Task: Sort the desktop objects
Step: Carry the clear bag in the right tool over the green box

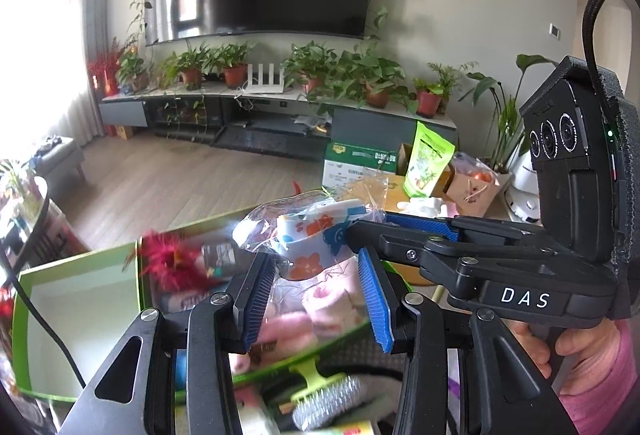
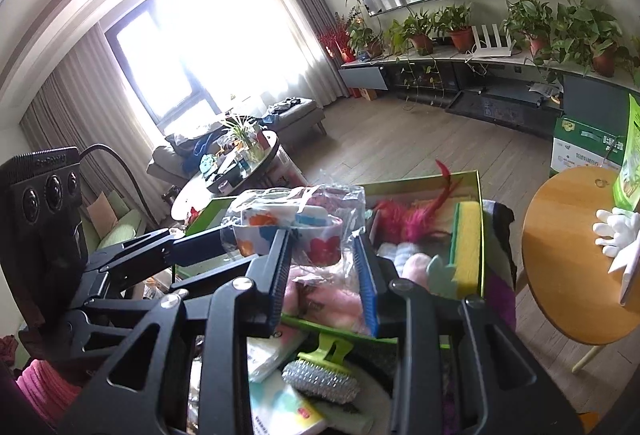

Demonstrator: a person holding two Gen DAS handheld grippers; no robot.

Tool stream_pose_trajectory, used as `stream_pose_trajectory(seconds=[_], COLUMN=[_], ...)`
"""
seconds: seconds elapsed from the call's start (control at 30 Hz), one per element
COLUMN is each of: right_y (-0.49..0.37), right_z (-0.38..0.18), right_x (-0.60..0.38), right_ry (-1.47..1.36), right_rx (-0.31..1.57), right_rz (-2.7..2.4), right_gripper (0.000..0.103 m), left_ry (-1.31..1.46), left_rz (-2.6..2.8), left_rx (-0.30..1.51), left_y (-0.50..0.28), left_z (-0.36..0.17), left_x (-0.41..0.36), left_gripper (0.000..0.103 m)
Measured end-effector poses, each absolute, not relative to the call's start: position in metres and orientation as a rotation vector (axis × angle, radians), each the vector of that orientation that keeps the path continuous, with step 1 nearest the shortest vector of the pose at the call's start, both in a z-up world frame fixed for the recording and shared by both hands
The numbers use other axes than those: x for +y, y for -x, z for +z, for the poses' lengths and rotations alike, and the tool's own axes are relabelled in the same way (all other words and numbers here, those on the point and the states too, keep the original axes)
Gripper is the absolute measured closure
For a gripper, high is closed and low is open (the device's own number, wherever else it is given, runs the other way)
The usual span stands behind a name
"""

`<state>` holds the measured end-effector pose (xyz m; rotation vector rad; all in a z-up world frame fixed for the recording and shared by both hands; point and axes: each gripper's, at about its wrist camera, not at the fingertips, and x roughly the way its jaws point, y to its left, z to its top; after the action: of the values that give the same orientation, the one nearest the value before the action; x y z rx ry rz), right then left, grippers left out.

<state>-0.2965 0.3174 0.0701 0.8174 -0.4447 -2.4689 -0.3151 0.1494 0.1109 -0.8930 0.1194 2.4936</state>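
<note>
Evidently you hold the wrapped flowered cup (image 1: 308, 247) up over the green box (image 1: 76, 267) between both tools, left gripper (image 1: 316, 295) jaws apart beneath it, right gripper (image 2: 324, 275) likewise apart, ready to drop it among the soft things.

Left gripper (image 1: 318, 301): black linkage, silver screws, blue ribbed pads (image 1: 374, 301). Right gripper (image 1: 370, 225): black, white "DAS" marking, triple-lens camera block, black cable at 1 o'clock. Hand (image 1: 560, 345): bare skin, pink sleeve (image 1: 596, 387).
</note>
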Motion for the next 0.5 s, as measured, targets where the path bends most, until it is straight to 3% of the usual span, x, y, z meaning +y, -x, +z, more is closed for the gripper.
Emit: stream_pose_trajectory(seconds=[0.5], right_y=[0.36], right_z=[0.041], right_x=[0.34], right_ry=[-0.87], right_rx=[-0.513], right_rz=[-2.449], right_gripper=[0.07], left_ry=[0.987], left_rz=[2.461], left_rx=[0.112], left_y=[0.378], left_z=[0.08], left_x=[0.171], left_gripper=[0.059])
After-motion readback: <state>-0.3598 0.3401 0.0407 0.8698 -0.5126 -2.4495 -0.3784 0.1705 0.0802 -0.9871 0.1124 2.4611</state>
